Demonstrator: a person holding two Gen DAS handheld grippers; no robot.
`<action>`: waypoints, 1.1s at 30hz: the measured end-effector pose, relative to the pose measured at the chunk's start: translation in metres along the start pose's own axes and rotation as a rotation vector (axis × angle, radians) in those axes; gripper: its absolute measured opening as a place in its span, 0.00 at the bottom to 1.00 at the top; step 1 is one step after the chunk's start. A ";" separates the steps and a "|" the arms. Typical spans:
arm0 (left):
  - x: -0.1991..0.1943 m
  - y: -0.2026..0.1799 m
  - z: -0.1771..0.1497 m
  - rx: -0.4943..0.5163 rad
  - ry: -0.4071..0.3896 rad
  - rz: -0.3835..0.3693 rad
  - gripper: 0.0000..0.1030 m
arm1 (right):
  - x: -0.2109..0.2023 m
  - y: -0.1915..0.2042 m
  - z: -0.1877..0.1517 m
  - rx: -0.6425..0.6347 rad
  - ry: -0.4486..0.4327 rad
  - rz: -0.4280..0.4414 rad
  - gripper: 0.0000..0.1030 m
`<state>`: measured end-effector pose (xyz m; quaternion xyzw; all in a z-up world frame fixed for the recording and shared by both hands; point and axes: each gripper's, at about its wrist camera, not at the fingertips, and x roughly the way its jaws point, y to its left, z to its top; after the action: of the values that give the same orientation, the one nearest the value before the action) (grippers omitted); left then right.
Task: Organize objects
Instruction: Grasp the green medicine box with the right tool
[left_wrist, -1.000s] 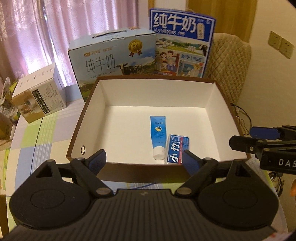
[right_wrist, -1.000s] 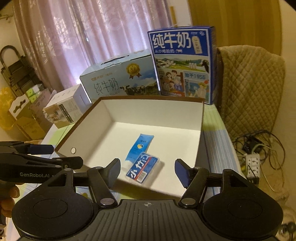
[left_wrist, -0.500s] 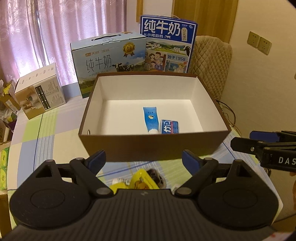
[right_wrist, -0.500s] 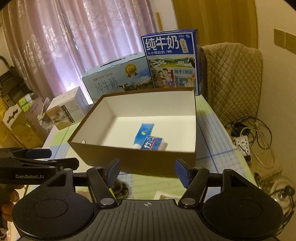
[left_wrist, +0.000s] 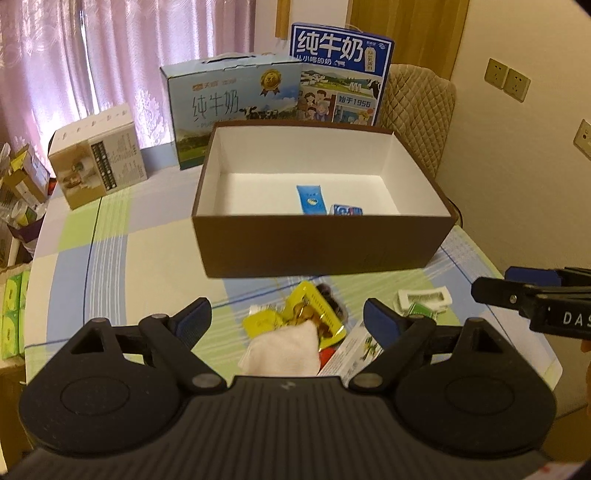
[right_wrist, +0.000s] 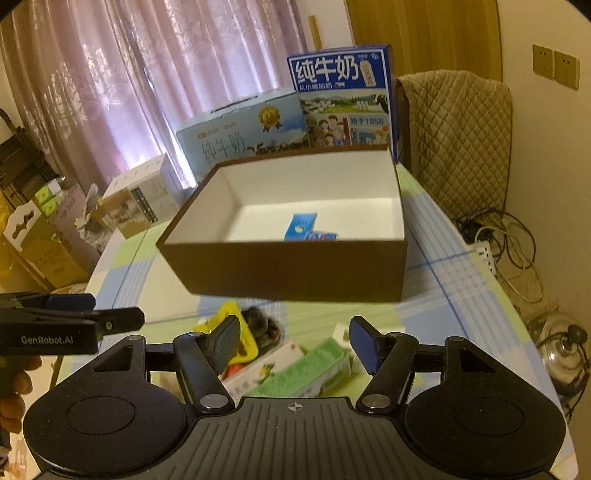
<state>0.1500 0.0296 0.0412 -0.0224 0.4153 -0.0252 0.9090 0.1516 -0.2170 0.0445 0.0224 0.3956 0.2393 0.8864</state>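
A brown box (left_wrist: 321, 243) (right_wrist: 295, 269) with white walls stands on the checked table, holding a blue tube (left_wrist: 311, 199) (right_wrist: 300, 227) and a small blue packet (left_wrist: 346, 211) (right_wrist: 324, 235). In front of it lies a loose pile: a white folded cloth (left_wrist: 284, 349), yellow packets (left_wrist: 314, 308) (right_wrist: 225, 321), a green-and-white carton (right_wrist: 295, 373) and a white plastic piece (left_wrist: 424, 298). My left gripper (left_wrist: 286, 319) hangs open over the pile, empty. My right gripper (right_wrist: 293, 341) is also open and empty above the carton.
Two milk cartons (left_wrist: 236, 107) (left_wrist: 340, 74) and a white carton (left_wrist: 98, 158) stand behind the box. A quilted chair (right_wrist: 458, 140) is at the right, with cables and a power strip (right_wrist: 487, 254) on the floor. Green boxes (left_wrist: 13, 314) sit off the table's left edge.
Both grippers have drawn back from over the box toward the near table edge. The pile of loose items in front of the box has come into view beneath them.
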 end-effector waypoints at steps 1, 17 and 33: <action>-0.001 0.002 -0.003 0.000 0.002 -0.001 0.85 | 0.000 0.001 -0.003 0.001 0.006 -0.001 0.61; 0.001 0.012 -0.038 -0.023 0.062 -0.015 0.85 | 0.012 -0.001 -0.039 0.035 0.109 -0.004 0.61; 0.021 0.017 -0.056 -0.054 0.129 0.007 0.85 | 0.045 -0.004 -0.050 0.051 0.204 0.008 0.61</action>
<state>0.1217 0.0440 -0.0125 -0.0438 0.4737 -0.0125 0.8795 0.1438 -0.2083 -0.0217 0.0218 0.4897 0.2339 0.8397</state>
